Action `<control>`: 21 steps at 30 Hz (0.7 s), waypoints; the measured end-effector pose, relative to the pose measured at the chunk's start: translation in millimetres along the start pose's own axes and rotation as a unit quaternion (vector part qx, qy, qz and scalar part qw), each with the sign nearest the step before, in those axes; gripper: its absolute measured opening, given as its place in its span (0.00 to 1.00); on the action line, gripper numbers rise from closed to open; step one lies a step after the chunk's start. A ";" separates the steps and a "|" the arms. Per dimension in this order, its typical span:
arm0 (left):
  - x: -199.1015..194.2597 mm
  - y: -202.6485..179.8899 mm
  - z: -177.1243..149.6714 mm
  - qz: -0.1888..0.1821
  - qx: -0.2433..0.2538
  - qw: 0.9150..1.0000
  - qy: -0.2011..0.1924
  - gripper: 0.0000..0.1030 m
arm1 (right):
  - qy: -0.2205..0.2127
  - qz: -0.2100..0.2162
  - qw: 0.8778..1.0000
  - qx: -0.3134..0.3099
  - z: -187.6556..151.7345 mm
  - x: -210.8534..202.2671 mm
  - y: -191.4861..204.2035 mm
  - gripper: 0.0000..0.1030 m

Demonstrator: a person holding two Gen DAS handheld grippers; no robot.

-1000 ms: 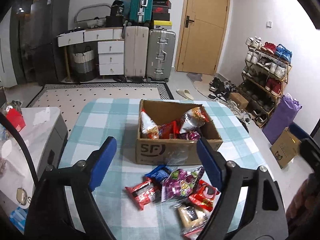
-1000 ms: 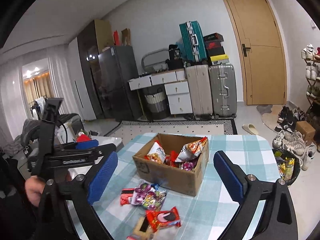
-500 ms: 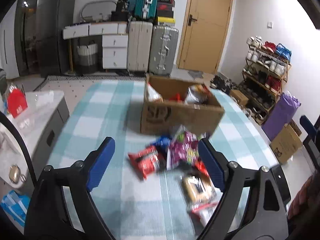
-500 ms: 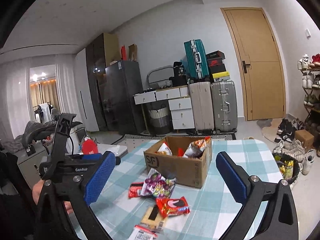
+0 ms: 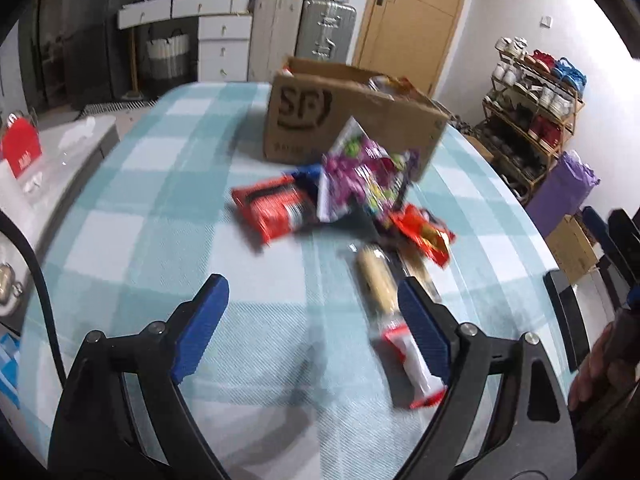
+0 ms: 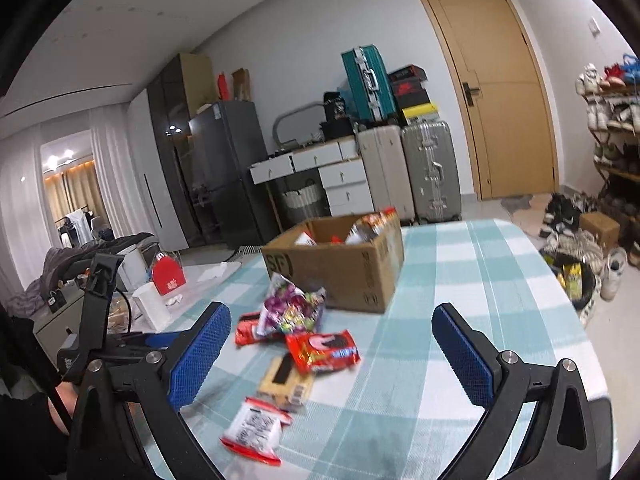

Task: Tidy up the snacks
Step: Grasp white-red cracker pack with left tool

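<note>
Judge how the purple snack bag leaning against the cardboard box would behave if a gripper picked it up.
The purple snack bag looks puffy and crinkled, so it is probably light and floppy, and would crumple under the pads. Its glossy film may slip. It leans on the cardboard box over a red packet, so lifting it might shift that.

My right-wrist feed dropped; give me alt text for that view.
The open, empty right hand-held gripper hovers over loose snack packets on a checked tablecloth. Behind them stands a cardboard box holding more snacks.
</note>
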State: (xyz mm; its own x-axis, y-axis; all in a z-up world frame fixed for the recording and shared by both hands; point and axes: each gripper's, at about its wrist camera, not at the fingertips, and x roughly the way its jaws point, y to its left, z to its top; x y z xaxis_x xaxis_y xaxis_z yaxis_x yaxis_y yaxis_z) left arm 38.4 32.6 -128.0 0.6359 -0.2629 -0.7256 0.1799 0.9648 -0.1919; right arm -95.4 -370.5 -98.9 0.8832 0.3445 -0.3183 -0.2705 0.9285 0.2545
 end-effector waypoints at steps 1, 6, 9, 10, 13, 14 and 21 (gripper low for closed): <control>2.9 -3.1 -3.5 -0.004 0.002 1.000 0.005 0.83 | 0.003 0.000 1.000 0.005 -2.1 1.5 -2.6 0.99; 13.4 -22.2 -16.1 -0.015 0.021 0.999 0.033 0.83 | 0.016 0.002 1.000 0.018 -17.5 6.5 -9.9 0.99; 21.8 -33.5 -19.6 -0.027 0.027 0.998 0.054 0.85 | 0.020 0.003 1.000 0.020 -24.0 8.2 -11.9 0.99; 23.8 -37.4 -19.7 -0.032 0.028 0.998 0.056 0.85 | 0.022 0.003 1.000 0.022 -25.7 8.9 -12.4 0.99; 28.6 -49.1 -21.9 -0.043 0.042 0.997 0.058 0.89 | 0.028 0.006 0.999 0.028 -30.5 11.7 -15.3 0.99; 29.7 -52.5 -22.3 -0.042 0.048 0.996 0.059 0.91 | 0.029 0.007 0.999 0.030 -30.5 10.8 -16.0 0.99; 41.1 -74.5 -25.4 -0.035 0.072 0.995 0.068 0.99 | 0.033 0.011 0.999 0.035 -35.9 10.0 -20.1 0.99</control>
State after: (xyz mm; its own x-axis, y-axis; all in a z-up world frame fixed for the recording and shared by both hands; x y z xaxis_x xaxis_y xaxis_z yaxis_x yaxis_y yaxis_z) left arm 32.0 -49.9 -160.3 0.5135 -0.3158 -0.7979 0.3310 0.9307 -0.1554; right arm -94.9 -380.7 -139.9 0.8492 0.3754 -0.3713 -0.2597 0.9092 0.3254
